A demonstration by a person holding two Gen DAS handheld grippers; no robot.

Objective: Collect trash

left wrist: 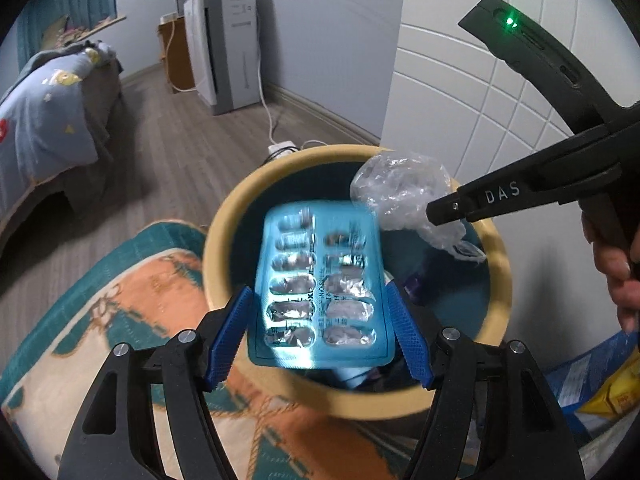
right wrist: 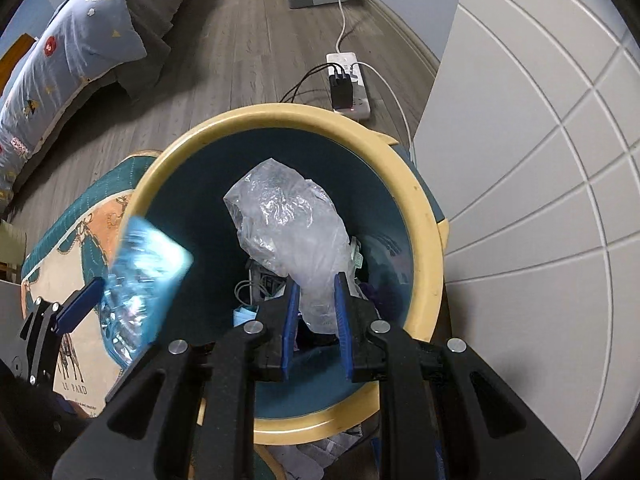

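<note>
"das" is printed in white on the right gripper (left wrist: 434, 214), and the rug (right wrist: 76, 360) beside the bin (right wrist: 420, 240) reads "le pard"; the blister pack's (left wrist: 316, 288) print is too blurred to read. both grippers tilt down over the bin's mouth. the left gripper (left wrist: 320, 332) stands spread with the empty blue pack between its pads, contact unclear, while the right pinches a crumpled clear plastic bag (right wrist: 288, 224) above the trash inside.

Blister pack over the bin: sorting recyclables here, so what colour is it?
Light blue with silver foil pockets, the blister pack shows best in the left wrist view.
</note>
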